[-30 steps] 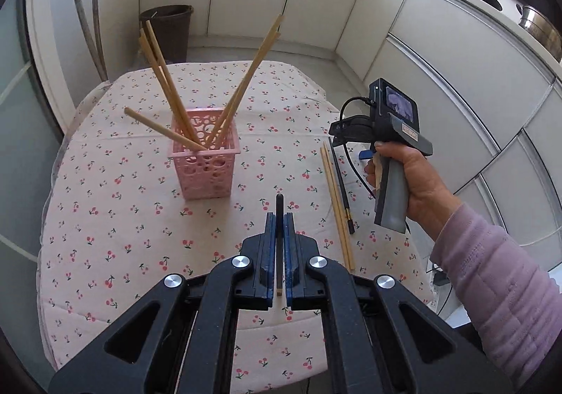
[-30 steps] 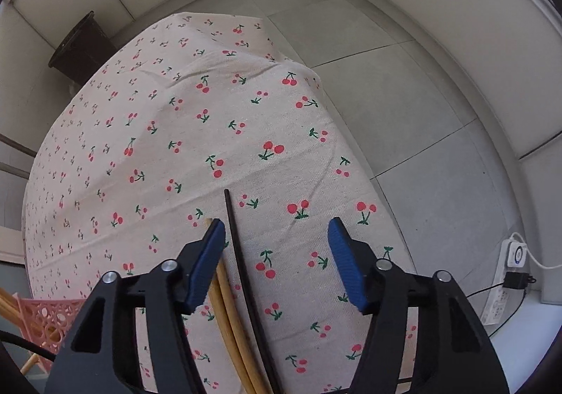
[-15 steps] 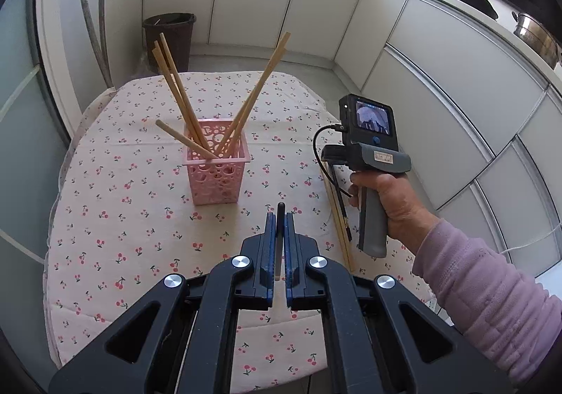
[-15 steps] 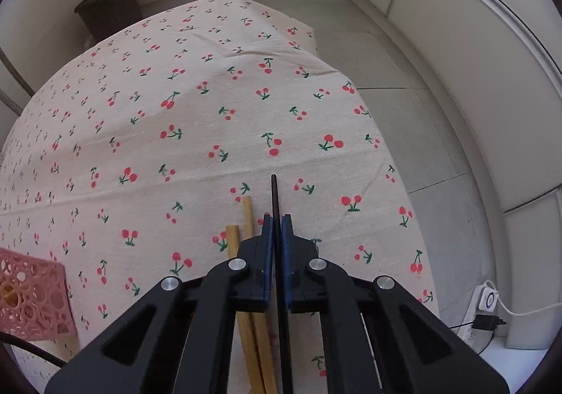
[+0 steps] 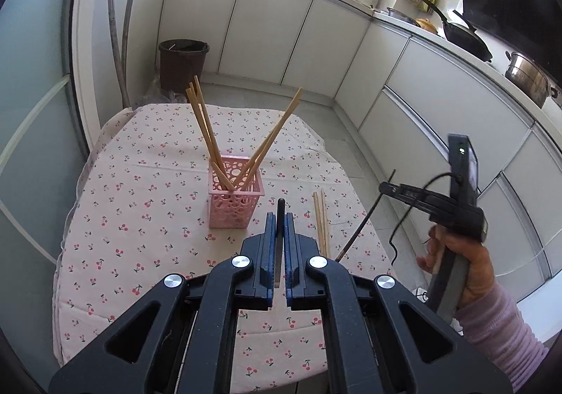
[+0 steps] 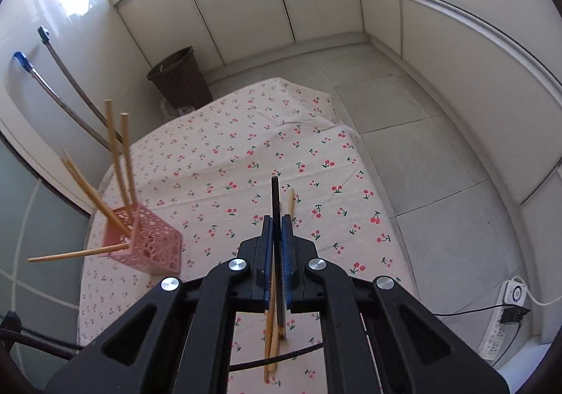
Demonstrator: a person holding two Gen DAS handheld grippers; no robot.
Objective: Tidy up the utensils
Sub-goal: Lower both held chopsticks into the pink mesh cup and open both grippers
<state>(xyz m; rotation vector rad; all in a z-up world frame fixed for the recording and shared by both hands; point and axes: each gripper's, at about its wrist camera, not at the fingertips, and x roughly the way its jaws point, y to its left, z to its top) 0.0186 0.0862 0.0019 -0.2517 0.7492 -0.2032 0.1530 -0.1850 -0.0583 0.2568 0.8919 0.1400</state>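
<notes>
One black chopstick (image 6: 274, 197) is pinched between the closed pads of the right gripper (image 6: 277, 225), its tip sticking out ahead of them; from the left camera that stick (image 5: 365, 218) hangs in the air, slanting down over the table's right edge. The left gripper (image 5: 280, 218) is clenched on a second dark stick (image 5: 280, 209), whose rounded end pokes up past the blue pads. Two bamboo chopsticks (image 5: 320, 218) lie side by side on the cherry-print cloth (image 5: 147, 183), just right of the left gripper. The pink basket (image 5: 234, 197) stands near the middle of the table; at least five bamboo sticks (image 5: 207, 134) lean out of it, some left, some right, the exact count unclear where they overlap. The right hand (image 5: 460, 264) grips the right tool's handle upright, off the table's right side, its pink sleeve (image 5: 498, 327) at the picture's edge. A brown bin (image 5: 182, 60) sits on the floor beyond the table.
</notes>
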